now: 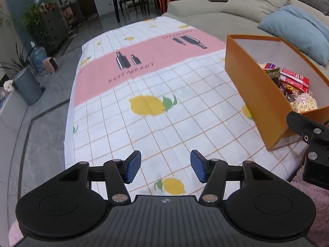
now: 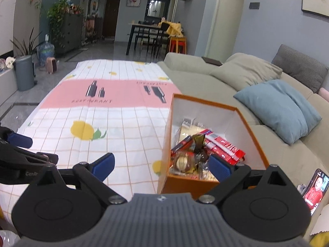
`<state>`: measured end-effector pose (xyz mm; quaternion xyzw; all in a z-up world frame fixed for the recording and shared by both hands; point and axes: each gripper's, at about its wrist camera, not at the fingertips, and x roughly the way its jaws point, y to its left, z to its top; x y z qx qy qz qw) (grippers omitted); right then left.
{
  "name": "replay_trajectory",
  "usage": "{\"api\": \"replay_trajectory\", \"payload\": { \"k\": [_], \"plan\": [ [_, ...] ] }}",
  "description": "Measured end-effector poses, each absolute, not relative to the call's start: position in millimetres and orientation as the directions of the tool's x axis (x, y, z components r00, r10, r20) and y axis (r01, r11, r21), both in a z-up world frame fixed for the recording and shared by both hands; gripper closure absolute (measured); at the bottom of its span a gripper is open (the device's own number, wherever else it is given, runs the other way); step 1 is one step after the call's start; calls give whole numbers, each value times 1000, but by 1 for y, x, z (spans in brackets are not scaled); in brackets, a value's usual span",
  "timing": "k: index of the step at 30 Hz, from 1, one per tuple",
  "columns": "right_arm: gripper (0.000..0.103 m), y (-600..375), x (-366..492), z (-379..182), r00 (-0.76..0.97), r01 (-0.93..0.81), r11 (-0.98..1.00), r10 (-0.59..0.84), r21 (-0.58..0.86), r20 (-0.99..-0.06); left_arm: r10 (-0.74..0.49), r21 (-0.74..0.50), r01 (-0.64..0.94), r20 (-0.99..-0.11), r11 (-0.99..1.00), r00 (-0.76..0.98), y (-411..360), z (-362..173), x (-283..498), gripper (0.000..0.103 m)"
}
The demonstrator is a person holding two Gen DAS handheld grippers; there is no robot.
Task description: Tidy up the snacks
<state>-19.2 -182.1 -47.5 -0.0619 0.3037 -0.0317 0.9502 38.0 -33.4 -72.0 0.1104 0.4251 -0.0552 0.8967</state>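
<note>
Two hand-held grippers hover over a counter (image 1: 144,135) draped in a checked cloth printed with lemons and a pink "RESTAURANT" band. The left hand-held gripper (image 1: 165,166) hangs above bare cloth near the counter's front edge, its blue-padded fingers (image 1: 133,165) spread apart with nothing between them. The right hand-held gripper (image 2: 162,165) is likewise spread wide and empty, its right finger (image 2: 219,167) in front of the near end of an orange cardboard box (image 2: 251,140), its left finger out over the cloth.

The box stands at the right side of the counter, beside a beige sofa (image 2: 197,70), and its white-lined interior holds the snacks piled toward the near end: red packets (image 2: 228,146), a dark wrapped sweet (image 2: 198,142), a round chocolate-striped treat (image 2: 182,161) and, seen from the left wrist, a clear bag of pale nuts (image 1: 305,103). Whether the right finger touches the box cannot be told.

A blue cushion (image 2: 279,107) lies on the sofa behind the box. A phone (image 2: 314,187) with a lit screen stands at far right.
</note>
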Motion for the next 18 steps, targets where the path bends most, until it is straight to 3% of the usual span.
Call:
{"api": "replay_trajectory", "payload": {
  "k": [18],
  "plan": [
    [8, -178, -20, -54, 801, 23, 991, -97, -132, -591, 0, 148, 175, -762, 973, 648, -29, -65, 37, 38]
  ]
}}
